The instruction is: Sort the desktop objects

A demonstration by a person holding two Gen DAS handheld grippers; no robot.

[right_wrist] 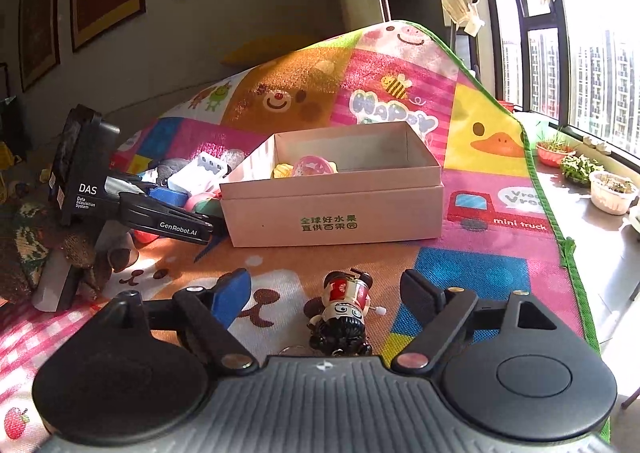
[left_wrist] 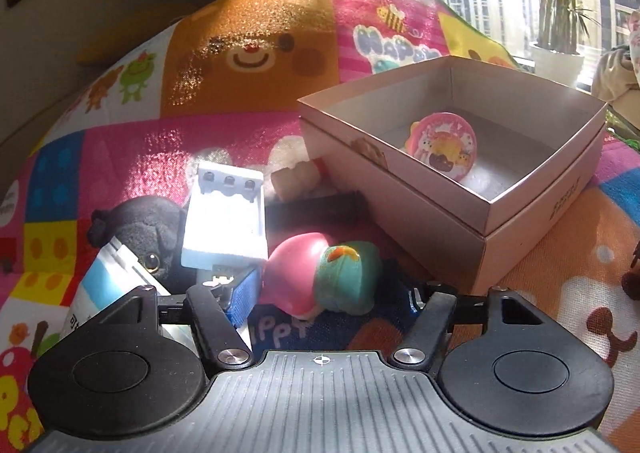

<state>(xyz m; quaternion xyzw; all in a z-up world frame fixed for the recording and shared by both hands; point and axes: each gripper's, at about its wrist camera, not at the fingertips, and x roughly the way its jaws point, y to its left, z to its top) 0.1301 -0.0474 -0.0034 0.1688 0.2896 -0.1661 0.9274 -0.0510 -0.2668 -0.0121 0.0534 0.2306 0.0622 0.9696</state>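
A pink cardboard box (left_wrist: 532, 209) (right_wrist: 332, 209) stands open on the colourful play mat; a round pink toy (left_wrist: 442, 149) (right_wrist: 314, 166) lies inside. My left gripper (left_wrist: 328, 295) is open, its fingers either side of a pink-and-teal squishy toy (left_wrist: 320, 277) on the mat. Beside it lie a white toy bed (left_wrist: 228, 221), a black plush dog (left_wrist: 140, 229), a blue-white packet (left_wrist: 108, 285) and a cork (left_wrist: 294, 179). My right gripper (right_wrist: 328, 293) is open around a small wind-up doll figure (right_wrist: 344, 309) lying on the mat. The left gripper also shows in the right wrist view (right_wrist: 176, 213).
The mat's green edge (right_wrist: 536, 181) runs along the right, with small plant pots (right_wrist: 612, 191) on the sill beyond. A brown plush (right_wrist: 60, 249) lies at the mat's left. A potted palm (left_wrist: 560, 5) stands by the window.
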